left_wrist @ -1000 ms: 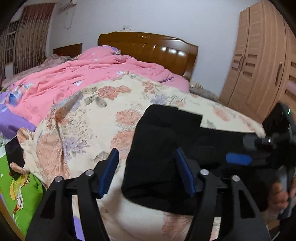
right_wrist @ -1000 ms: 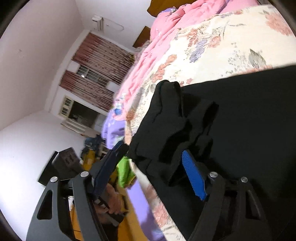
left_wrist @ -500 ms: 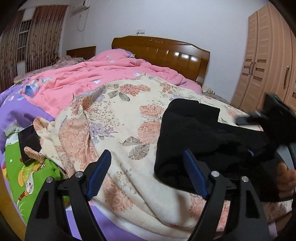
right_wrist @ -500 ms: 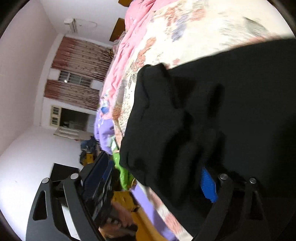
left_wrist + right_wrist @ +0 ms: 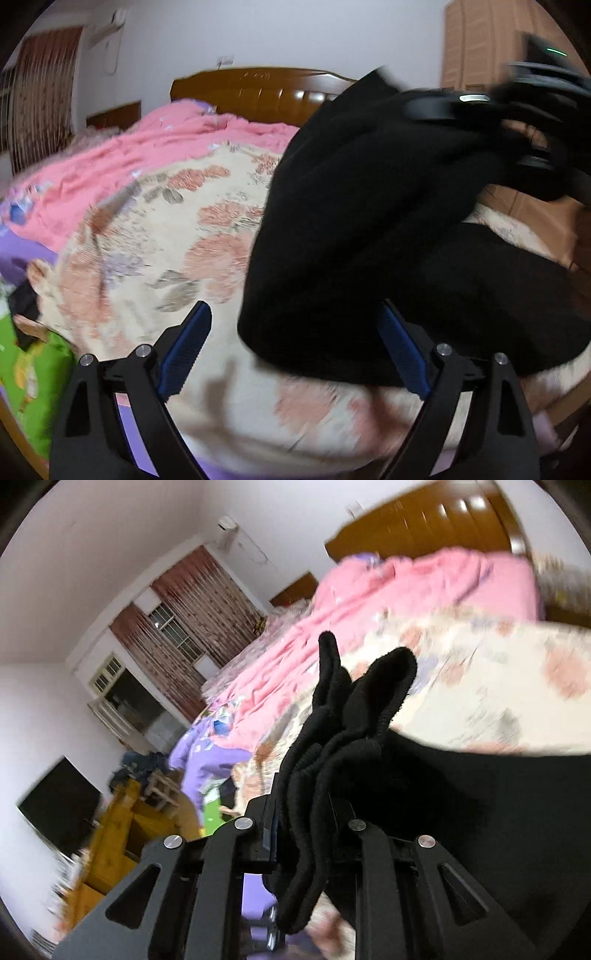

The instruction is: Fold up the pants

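Note:
The black pants (image 5: 362,206) lie on the floral blanket (image 5: 177,236), and one bunched part is lifted off the bed at the upper right. My right gripper (image 5: 303,812) is closing, its pads pressed on that thick bunch of black fabric (image 5: 369,701). In the left wrist view it is a blurred shape (image 5: 461,103) above the raised cloth. My left gripper (image 5: 291,306) is low at the bed's near edge, its jaws opening wide. The pants' lower fold shows between its blue pads (image 5: 184,339), which do not press on it.
A pink quilt (image 5: 147,155) covers the far side of the bed below a wooden headboard (image 5: 258,92). A wardrobe (image 5: 480,48) stands at the right. Green and purple bedding (image 5: 33,369) hangs at the near left. Yellow wooden furniture (image 5: 122,834) and a dark screen (image 5: 59,797) are beyond the bed.
My right gripper shut on a bunch of the pants and rose, pulling the cloth up off the bed. My left gripper opened wider and shifted sideways along the bed's edge.

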`<state>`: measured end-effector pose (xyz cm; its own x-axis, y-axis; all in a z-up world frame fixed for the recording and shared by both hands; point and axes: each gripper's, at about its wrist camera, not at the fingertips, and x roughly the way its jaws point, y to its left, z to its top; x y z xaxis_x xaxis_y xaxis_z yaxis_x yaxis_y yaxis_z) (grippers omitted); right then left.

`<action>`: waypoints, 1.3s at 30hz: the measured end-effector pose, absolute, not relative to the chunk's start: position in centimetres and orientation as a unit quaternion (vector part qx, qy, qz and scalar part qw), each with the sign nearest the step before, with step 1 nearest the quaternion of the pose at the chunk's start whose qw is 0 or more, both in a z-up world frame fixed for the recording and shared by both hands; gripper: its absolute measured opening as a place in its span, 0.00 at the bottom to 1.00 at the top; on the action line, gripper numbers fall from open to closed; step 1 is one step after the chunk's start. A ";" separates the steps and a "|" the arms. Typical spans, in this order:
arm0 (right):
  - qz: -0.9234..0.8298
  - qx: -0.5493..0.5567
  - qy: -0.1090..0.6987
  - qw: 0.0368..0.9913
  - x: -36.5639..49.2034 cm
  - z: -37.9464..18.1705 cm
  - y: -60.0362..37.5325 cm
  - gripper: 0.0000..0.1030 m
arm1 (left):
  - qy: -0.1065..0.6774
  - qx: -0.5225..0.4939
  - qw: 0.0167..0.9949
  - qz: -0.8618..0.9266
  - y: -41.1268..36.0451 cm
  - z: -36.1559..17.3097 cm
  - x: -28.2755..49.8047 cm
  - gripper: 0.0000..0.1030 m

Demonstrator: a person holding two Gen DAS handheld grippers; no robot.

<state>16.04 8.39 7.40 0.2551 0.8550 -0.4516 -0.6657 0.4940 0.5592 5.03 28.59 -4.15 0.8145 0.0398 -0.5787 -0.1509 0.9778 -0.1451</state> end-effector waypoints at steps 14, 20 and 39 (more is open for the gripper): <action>0.333 0.205 0.406 0.826 15.7 -6.0 -9.0 0.18 | 0.367 -0.016 0.925 0.092 23.8 -7.4 9.1 0.90; 0.332 0.194 0.373 0.844 14.7 -4.4 -9.0 0.18 | 0.371 0.003 0.923 0.105 23.6 -7.1 9.0 0.92; 0.331 0.237 0.396 0.823 14.8 -5.4 -9.4 0.19 | 0.355 -0.037 0.926 0.123 24.5 -7.0 8.4 0.96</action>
<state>14.83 -9.43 -5.39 0.4677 0.7322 -0.4951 -0.3566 0.6688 0.6523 8.41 24.54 -7.03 0.7178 0.2012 -0.6665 -0.2537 0.9671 0.0188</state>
